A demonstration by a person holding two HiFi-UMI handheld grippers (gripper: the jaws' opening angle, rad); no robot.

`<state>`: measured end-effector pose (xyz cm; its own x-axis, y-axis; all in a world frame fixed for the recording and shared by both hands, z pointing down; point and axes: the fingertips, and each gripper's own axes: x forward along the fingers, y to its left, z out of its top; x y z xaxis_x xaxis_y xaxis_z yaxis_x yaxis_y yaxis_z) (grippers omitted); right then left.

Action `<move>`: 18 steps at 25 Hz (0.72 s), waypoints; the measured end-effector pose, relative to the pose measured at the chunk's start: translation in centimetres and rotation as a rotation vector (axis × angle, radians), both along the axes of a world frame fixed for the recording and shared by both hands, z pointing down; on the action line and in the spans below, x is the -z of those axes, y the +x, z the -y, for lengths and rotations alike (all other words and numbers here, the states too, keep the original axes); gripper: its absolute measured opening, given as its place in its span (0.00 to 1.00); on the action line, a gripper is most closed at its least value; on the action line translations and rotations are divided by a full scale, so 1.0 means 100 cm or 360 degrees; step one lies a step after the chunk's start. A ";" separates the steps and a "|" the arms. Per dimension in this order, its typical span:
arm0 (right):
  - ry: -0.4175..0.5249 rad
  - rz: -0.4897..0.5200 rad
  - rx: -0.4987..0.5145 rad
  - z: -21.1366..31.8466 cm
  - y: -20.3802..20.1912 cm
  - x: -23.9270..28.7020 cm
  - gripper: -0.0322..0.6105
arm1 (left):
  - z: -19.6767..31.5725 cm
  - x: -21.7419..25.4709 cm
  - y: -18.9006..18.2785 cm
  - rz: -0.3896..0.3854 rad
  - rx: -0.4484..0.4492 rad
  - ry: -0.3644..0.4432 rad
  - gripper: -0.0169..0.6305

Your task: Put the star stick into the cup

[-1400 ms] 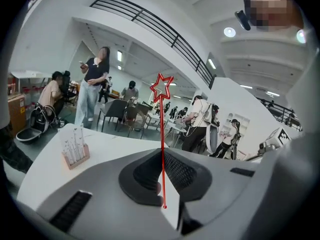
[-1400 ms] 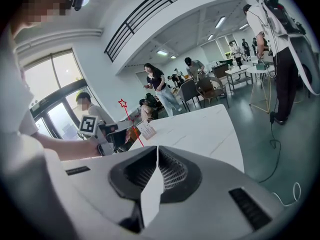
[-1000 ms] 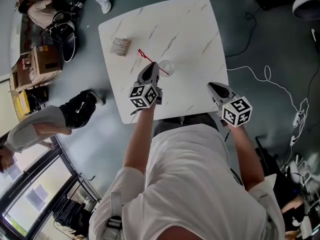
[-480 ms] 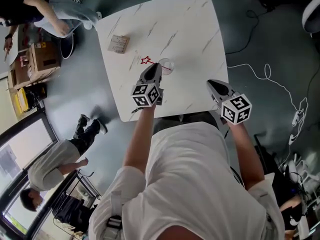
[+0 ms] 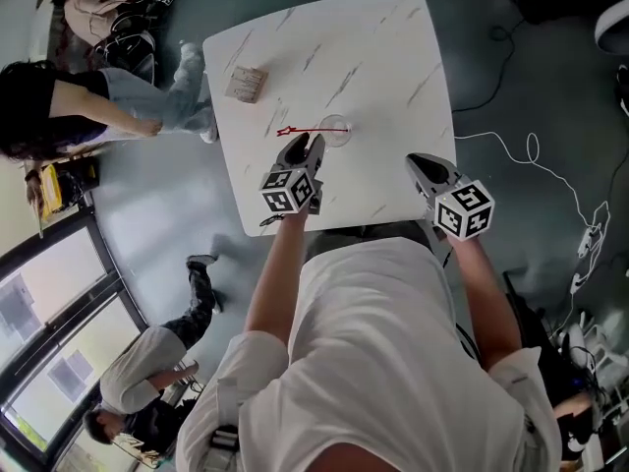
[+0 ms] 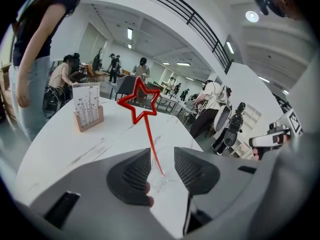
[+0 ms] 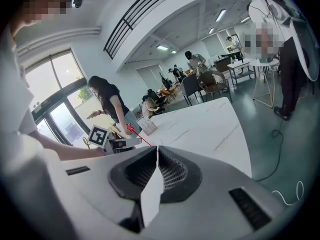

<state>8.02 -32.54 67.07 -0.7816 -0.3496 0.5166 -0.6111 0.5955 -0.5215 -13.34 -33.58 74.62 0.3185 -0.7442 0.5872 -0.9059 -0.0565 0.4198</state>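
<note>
1. The white marble table (image 5: 393, 57) fills the upper middle of the head view. A card holder (image 5: 247, 84) stands near its upper left edge, well apart from the cup (image 5: 335, 132).
2. A person in a dark top (image 5: 69, 116) stands just beside the table's left edge. Another person (image 5: 147, 386) is on the floor at the lower left. A white cable (image 5: 531, 155) trails across the floor at the right.
3. The red star stick (image 5: 313, 130) has its lower end in the clear cup. It leans toward the left of the frame, and its star hangs over the bare tabletop.
4. The left gripper (image 5: 303, 142) sits just below the cup. Its jaws are opening, and the stick runs up between the pads without being pressed.
5. The right gripper (image 5: 421, 165) is over the table's lower right edge, well apart from the cup. Its jaws are closed together with nothing between them.
6. Count: one table, one cup, one star stick, one card holder, two grippers, and at least two bystanders.
</note>
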 end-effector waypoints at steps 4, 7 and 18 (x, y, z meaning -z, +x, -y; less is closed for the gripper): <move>0.0005 0.0008 0.0018 -0.005 -0.008 0.003 0.09 | -0.009 0.003 -0.010 0.0007 0.0032 -0.0010 0.27; 0.0014 0.0007 0.0032 -0.009 -0.011 0.005 0.09 | -0.014 0.009 -0.013 0.0007 0.0040 0.0001 0.27; 0.0053 0.0012 0.0029 -0.019 -0.016 0.017 0.09 | -0.044 0.041 -0.028 0.0030 0.0085 0.0086 0.11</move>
<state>6.41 -30.60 65.40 -0.7918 -0.3524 0.4989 -0.5961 0.6238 -0.5055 -16.17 -29.17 70.49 0.2668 -0.7906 0.5511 -0.9159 -0.0301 0.4002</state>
